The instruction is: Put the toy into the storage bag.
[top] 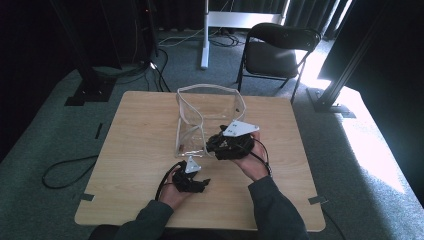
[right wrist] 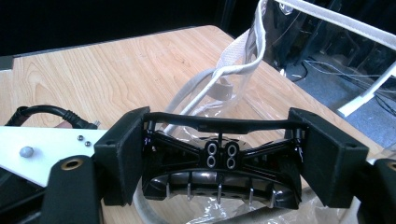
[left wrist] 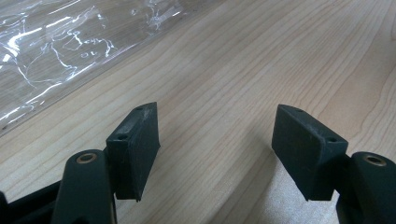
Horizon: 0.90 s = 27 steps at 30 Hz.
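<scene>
A clear plastic bag [top: 210,107] with white trim stands open in the middle of the wooden table [top: 135,150]. My right gripper [top: 226,145] is at the bag's near right corner. In the right gripper view its jaws [right wrist: 224,140] are shut on a black toothed clip [right wrist: 219,158], which spans the gap from pad to pad, with the bag [right wrist: 280,60] just behind. My left gripper [top: 199,184] is nearer the front edge, a little short of the bag. It is open [left wrist: 215,135] over bare wood, with the bag's crinkled film [left wrist: 56,46] at the upper left.
A black folding chair [top: 280,50] stands beyond the far edge of the table. Dark stands and cables lie on the floor at the back left. A white plate and a black cable [right wrist: 46,112] show at the lower left of the right gripper view.
</scene>
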{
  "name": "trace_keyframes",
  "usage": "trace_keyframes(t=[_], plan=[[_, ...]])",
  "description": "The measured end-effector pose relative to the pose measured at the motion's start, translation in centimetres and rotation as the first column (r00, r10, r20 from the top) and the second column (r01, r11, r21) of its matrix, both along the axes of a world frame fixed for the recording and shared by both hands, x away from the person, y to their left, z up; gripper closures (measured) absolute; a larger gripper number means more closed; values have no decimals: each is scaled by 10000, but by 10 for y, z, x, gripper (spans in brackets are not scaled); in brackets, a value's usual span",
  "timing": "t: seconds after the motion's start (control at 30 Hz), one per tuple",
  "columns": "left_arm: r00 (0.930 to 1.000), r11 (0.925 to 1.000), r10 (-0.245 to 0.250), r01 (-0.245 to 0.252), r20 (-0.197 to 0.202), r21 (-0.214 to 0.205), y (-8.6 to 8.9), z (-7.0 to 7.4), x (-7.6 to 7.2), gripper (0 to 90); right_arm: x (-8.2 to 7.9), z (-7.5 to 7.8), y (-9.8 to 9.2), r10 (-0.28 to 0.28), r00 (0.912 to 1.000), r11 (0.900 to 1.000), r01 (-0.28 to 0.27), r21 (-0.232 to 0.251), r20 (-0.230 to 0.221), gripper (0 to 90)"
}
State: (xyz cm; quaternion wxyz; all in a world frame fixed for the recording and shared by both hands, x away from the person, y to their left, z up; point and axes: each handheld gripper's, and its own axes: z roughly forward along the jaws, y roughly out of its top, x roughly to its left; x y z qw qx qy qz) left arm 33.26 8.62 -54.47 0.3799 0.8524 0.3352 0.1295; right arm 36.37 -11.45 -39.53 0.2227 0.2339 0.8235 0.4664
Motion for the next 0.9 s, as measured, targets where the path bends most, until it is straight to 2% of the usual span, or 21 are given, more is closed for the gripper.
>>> trace_keyframes(t=[0.53,0.57,0.7,0.9], plan=[[10000,10000,-9,9,10,26,0,0,0,325,0,-6,-3,28,9997,9998,-34,-214,-240,236],[10000,10000,-9,9,11,25,0,0,0,324,0,-7,-3,6,9997,9998,-11,-179,-251,236],[10000,10000,-7,7,14,30,0,0,0,324,1,-2,-9,131,9995,9988,-117,465,-302,240],[10000,10000,6,-6,38,39,0,0,0,324,-1,4,-14,-41,9999,9986,47,524,-121,242]])
